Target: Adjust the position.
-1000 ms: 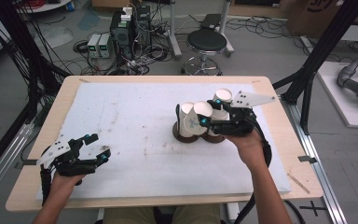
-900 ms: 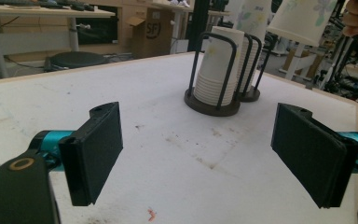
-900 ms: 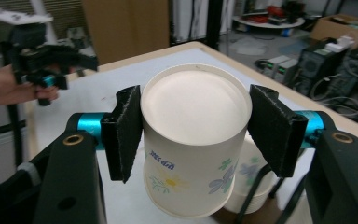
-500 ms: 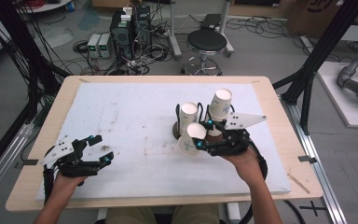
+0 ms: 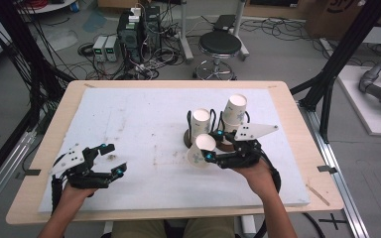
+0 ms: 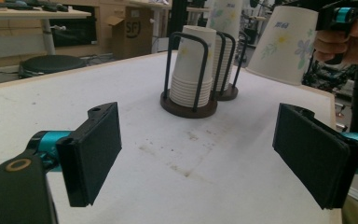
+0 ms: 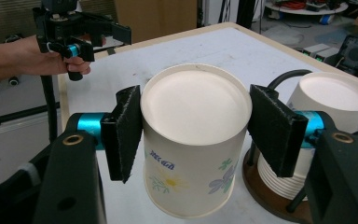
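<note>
Look at the paper cup (image 7: 193, 144) clamped upside down in your right gripper (image 7: 196, 128): blue lettering sits on its side above a printed yellow flower, too small and blurred to read. In the left gripper view the same cup (image 6: 284, 44) shows that blue print near its base, again unreadable. Beyond the desk's far edge, a cardboard box (image 6: 126, 30) carries "SF".

The right gripper (image 5: 209, 151) is clamped on a paper cup (image 5: 200, 150) near the table's front edge; the left gripper (image 5: 112, 159) hovers, jaws wide apart, by the front-left corner.
</note>
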`<state>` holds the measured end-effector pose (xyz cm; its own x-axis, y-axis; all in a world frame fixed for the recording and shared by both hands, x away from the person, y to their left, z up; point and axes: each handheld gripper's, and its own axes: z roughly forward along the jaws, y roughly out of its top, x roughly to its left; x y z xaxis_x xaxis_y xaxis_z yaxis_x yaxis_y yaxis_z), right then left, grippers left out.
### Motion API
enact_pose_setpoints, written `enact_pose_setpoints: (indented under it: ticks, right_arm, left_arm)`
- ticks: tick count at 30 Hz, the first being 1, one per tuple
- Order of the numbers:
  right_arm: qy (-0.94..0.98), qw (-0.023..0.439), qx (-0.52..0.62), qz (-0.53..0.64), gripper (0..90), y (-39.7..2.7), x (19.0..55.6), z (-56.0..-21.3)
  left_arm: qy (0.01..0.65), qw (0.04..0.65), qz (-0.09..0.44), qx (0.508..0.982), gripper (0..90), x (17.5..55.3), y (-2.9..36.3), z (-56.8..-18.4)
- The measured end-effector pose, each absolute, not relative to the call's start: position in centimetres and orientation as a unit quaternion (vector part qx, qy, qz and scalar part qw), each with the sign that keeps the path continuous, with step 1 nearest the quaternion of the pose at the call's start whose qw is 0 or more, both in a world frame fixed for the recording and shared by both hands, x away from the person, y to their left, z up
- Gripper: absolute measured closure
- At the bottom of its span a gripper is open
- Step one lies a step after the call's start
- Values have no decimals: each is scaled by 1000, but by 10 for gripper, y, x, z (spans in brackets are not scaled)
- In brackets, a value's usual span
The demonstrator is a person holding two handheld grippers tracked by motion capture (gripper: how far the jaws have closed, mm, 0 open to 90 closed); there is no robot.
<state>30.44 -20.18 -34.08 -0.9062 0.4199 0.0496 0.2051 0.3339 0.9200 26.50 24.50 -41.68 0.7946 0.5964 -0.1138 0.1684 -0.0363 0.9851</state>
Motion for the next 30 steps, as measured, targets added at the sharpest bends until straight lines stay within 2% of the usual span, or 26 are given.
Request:
enact_pose_setpoints:
  ticks: [21,30]
  right_arm:
    - [817,82,172,544,382,-183,301,-347]
    - [821,73,165,542,382,-175,299,-349]
  left_arm:
    - [168,641,95,743,154,275,170,-399]
    - [145,639,82,751,154,283,138,-400]
